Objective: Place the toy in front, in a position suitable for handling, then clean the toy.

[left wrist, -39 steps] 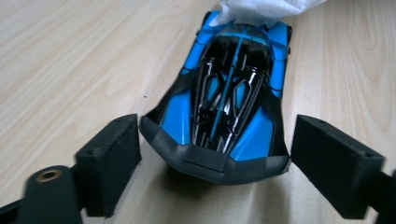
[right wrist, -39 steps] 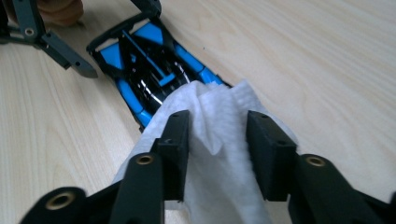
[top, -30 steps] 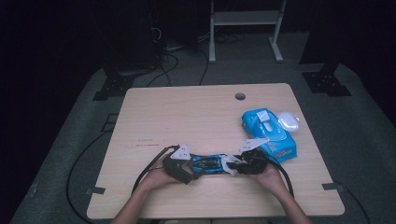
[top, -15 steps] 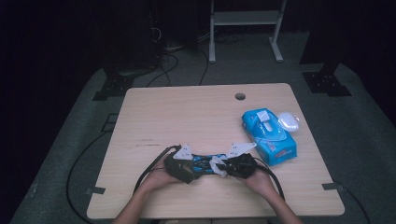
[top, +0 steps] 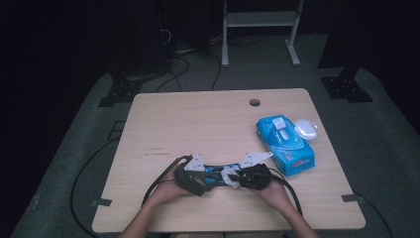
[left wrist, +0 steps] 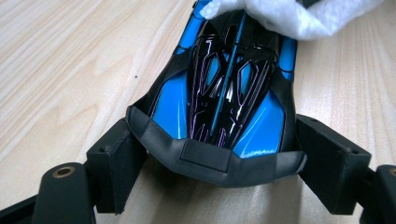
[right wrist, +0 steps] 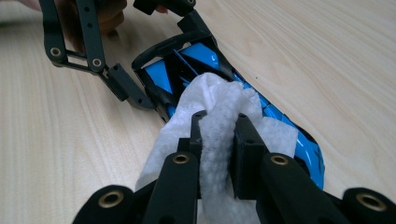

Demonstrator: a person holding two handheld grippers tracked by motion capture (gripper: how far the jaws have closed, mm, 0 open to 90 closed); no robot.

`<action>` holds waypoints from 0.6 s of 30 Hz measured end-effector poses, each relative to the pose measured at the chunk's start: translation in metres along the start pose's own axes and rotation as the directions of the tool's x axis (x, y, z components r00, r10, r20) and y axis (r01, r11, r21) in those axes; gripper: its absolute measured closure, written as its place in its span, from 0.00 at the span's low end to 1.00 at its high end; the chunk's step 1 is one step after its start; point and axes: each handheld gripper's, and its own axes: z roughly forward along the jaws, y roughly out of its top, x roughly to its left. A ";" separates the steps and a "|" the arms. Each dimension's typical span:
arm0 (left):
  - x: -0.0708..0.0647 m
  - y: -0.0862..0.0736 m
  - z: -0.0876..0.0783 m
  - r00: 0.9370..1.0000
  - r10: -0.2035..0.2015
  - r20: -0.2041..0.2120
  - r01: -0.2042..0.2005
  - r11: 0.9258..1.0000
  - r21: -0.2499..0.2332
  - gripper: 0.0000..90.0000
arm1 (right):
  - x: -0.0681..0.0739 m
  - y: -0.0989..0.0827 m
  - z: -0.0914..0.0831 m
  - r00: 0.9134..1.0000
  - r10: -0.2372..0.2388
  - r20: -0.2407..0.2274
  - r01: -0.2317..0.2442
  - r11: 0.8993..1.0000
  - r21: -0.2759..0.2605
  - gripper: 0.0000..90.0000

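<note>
My left claw grips the blue and black toy car across its rear end, one jaw pressed to each flank, and the car sits flat on the worktop between my two hands. My right claw has just been closing and now pinches a white wipe laid over the car's other end.

From above, the car is a small blue patch near the worktop's front edge, with the wipe a pale lump on it and the right claw behind that. That view also takes in a blue wipe pack to the right of the car and farther back, with a white lid-like thing touching its far corner.

The left gripper view gives the car's glossy roof pattern and the wipe at its far end. The right gripper view shows the fabric bunched between my jaws and the left claw clamped beyond it.
</note>
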 end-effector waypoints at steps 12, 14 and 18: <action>-0.004 0.005 0.001 0.999 0.043 -0.008 -0.043 0.999 -0.008 0.27 | -0.015 -0.014 -0.012 0.997 0.062 0.042 -0.061 0.998 -0.009 0.90; -0.004 0.005 0.001 0.999 0.043 -0.013 -0.043 0.999 -0.003 0.27 | -0.010 -0.011 -0.010 0.997 0.049 0.051 -0.048 0.999 -0.013 0.90; -0.003 0.004 0.001 0.999 0.043 -0.008 -0.043 0.999 -0.004 0.27 | 0.000 -0.004 -0.003 1.000 0.001 0.013 -0.001 1.000 -0.030 0.90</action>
